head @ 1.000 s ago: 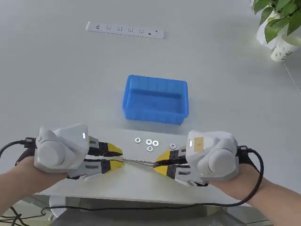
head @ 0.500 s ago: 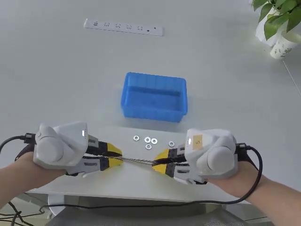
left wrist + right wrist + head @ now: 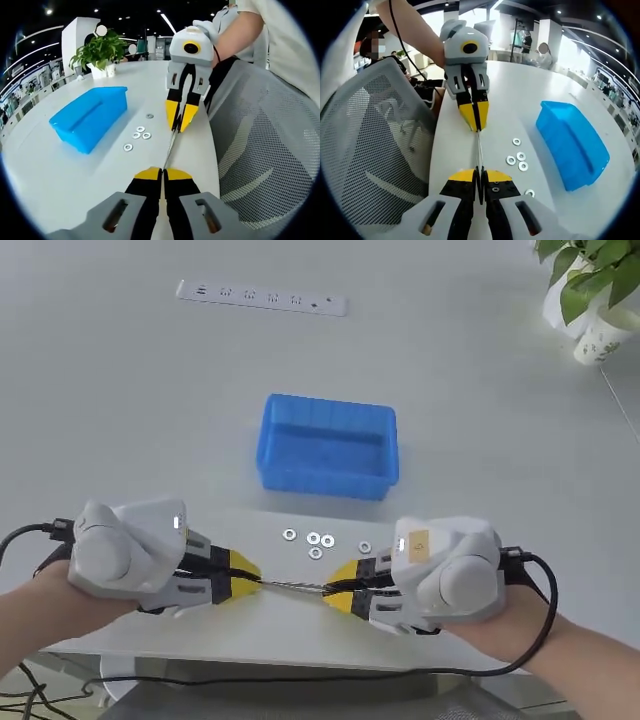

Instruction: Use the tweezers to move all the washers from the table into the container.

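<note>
- The left gripper (image 3: 252,580), at the near left of the table (image 3: 130,420), has its jaws pressed together on one end of the tweezers (image 3: 295,586).
- The right gripper (image 3: 332,592), at the near right, faces it with its jaws closed on the other end, so the tweezers span the gap between the two tips.
- Five washers (image 3: 313,538) lie loose on the table just beyond the tweezers.
- The container (image 3: 328,445), a blue open bin, stands farther off, behind the washers.
- A power strip (image 3: 262,298) lies at the far left and a potted plant (image 3: 590,300) stands at the far right.

Tweezers (image 3: 293,586) ends hidden between jaws; plant (image 3: 592,275) cut by edge.
</note>
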